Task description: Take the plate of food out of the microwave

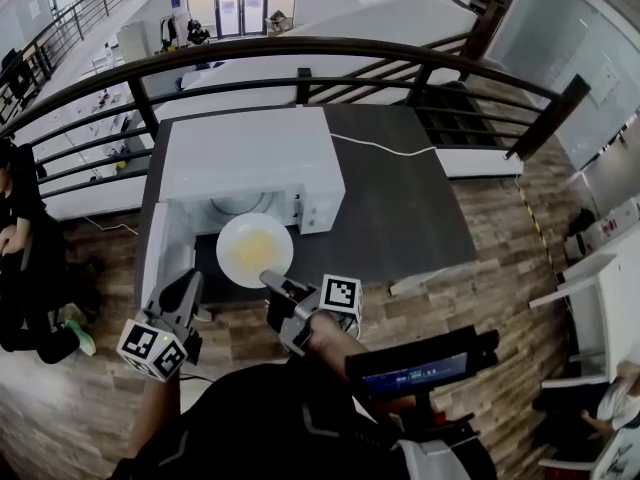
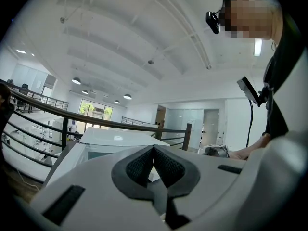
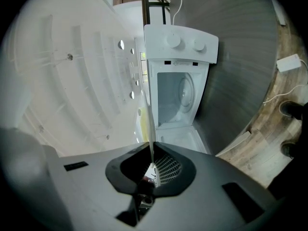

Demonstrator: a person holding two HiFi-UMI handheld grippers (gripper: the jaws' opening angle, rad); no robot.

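Note:
A white plate (image 1: 255,250) with yellow food hangs level just in front of the open white microwave (image 1: 250,158), over its door (image 1: 165,253), which swings out to the left. My right gripper (image 1: 272,281) is shut on the plate's near rim. In the right gripper view the plate (image 3: 150,124) shows edge-on as a thin white line running into the right gripper (image 3: 152,154); beyond it the microwave (image 3: 180,81) cavity holds only its turntable (image 3: 186,88). My left gripper (image 1: 183,290) is low at the left, near the door's front edge. The left gripper (image 2: 154,150) points upward, shut on nothing.
The microwave stands on a dark table (image 1: 400,198) with a white cable (image 1: 380,148) across its back. A dark railing (image 1: 300,48) runs behind it. A person (image 1: 20,258) sits at the far left. Wooden floor (image 1: 500,298) surrounds the table, and a white adapter (image 3: 288,61) lies on it.

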